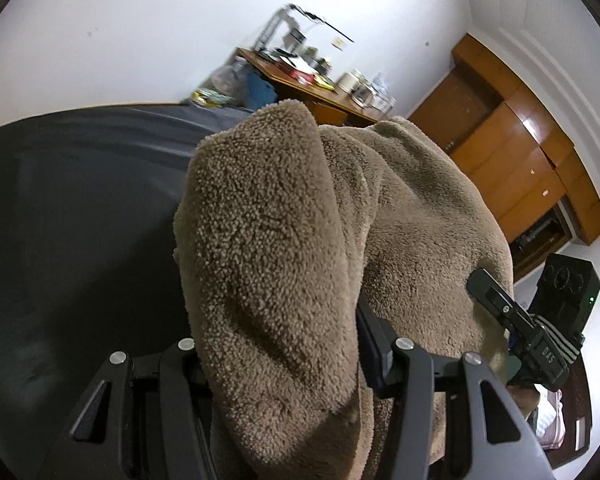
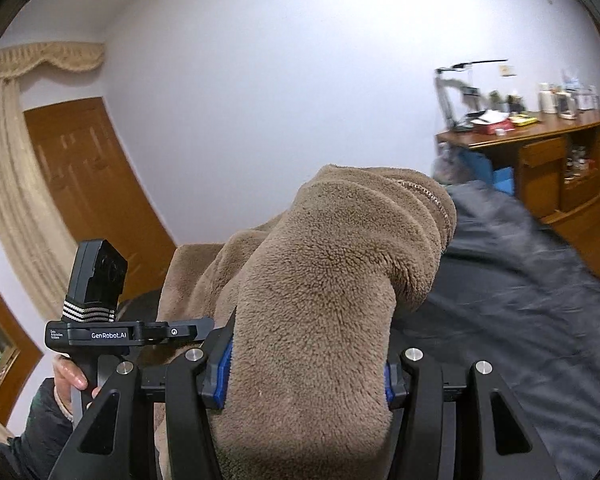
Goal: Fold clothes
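Fleece [image 1: 284,248] is the star here, a thick brown fuzzy garment bunched up and lifted off the bed, filling the middle of both wrist views. It has a zipper [image 2: 430,196] running along one folded edge, seen from the right wrist camera.

Left gripper [image 1: 284,364] has a fat fold of that fleece stuffed between its fingers, so they're clamped on it at a middling width, not wide, not pinched tight. Same deal with the right gripper [image 2: 306,372]: its blue-padded fingers [image 2: 220,376] squeeze another thick roll of the fabric. The cloth stretches between the two grippers, and each one shows up in the other's view, just beside the fleece. The right gripper [image 1: 536,332] sits at the lower right of the left view, the left gripper [image 2: 112,320] at the lower left of the right view, with a hand [image 2: 70,380] in a dark sleeve wrapped around its handle.

Underneath and behind the garment is the bed [image 1: 80,208] with a dark grey sheet, a bit wrinkled. Past the bed stands a wooden table [image 2: 540,140] cluttered with cups, boxes and a desk lamp, against a white wall. A big wooden wardrobe [image 1: 516,152] is off to the right in the left view, and a wooden door [image 2: 88,172] plus a beige curtain [image 2: 12,184] sit on the left side of the right view.
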`<state>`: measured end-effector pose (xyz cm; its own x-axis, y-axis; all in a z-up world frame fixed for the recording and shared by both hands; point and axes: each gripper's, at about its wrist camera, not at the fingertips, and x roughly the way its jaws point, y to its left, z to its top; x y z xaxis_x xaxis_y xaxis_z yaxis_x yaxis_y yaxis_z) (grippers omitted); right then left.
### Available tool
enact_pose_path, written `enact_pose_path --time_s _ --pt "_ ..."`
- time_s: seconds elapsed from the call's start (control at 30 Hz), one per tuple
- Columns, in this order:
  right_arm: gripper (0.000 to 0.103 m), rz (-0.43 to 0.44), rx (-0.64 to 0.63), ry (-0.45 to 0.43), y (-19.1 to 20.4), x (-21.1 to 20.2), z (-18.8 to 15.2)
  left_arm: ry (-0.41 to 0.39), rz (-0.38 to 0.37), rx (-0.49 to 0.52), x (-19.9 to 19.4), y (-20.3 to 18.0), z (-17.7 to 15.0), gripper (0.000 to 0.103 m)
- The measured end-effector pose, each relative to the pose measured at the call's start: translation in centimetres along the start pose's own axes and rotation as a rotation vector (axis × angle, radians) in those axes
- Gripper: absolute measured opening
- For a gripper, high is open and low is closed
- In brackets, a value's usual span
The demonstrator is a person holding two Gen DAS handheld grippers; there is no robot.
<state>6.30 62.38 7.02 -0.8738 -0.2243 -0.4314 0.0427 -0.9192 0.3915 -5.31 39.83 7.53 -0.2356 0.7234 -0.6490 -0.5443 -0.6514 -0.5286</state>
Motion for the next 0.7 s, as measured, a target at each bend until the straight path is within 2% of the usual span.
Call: enact_pose_path --time_s 0.23,0.33,0.6,0.7 --pt "0.055 -0.06 0.08 -0.006 -7.3 -1.1 0.9 0.073 -0.009 0.022 7.3 -3.6 3.3 0.057" --pt "0.055 -0.068 0.103 -0.008 -9.1 -1.1 1.5 0.085 -0.005 0.032 7.9 -3.6 3.1 0.057" --pt "0.055 -0.087 0.127 -0.001 -11.3 -0.8 1.2 0.101 -0.008 0.041 11.6 -3.3 4.6 0.057" --pt "0.055 -0.111 0.136 0.019 -11.6 -0.6 0.6 0.115 0.018 0.043 12.1 -3.4 3.8 0.059"
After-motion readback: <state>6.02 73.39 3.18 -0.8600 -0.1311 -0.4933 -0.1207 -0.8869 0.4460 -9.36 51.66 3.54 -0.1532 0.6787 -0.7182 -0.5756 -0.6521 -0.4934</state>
